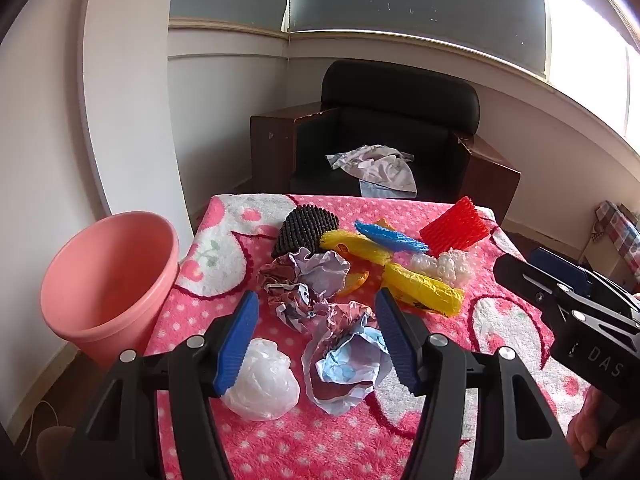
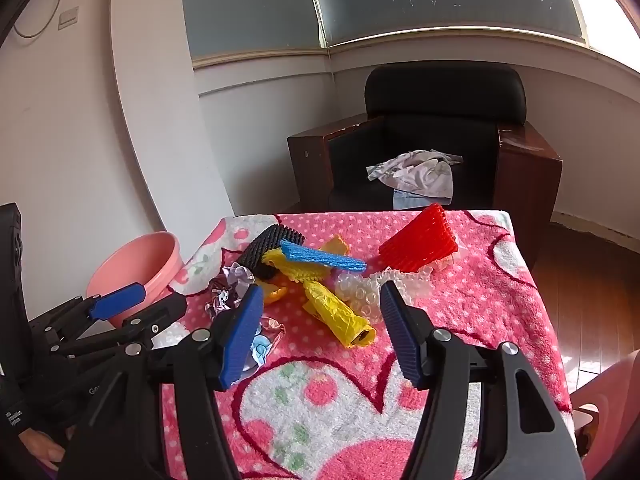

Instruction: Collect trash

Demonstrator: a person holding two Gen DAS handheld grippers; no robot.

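On pink dotted blanket (image 1: pixel 360 440) trash is strewn; armchair (image 1: pixel 400 120) seen behind, window above; L & R jaws held apart.

A: What colours lie ahead of the left tool (image 1: pixel 316 336)?
B: Its pads are blue on black arms. Between them sits crumpled paper (image 1: pixel 344 364) in pale blue, white and maroon; by the left pad, a white plastic wad (image 1: pixel 262 380).
A: And beyond?
B: Yellow netting (image 1: pixel 424 290), a blue foam strip (image 1: pixel 390 238), red mesh (image 1: pixel 454 228), black mesh (image 1: pixel 304 230). The cloth on the worktop (image 1: pixel 320 440) is pink with white dots. The bucket (image 1: pixel 108 280) at left is salmon pink.
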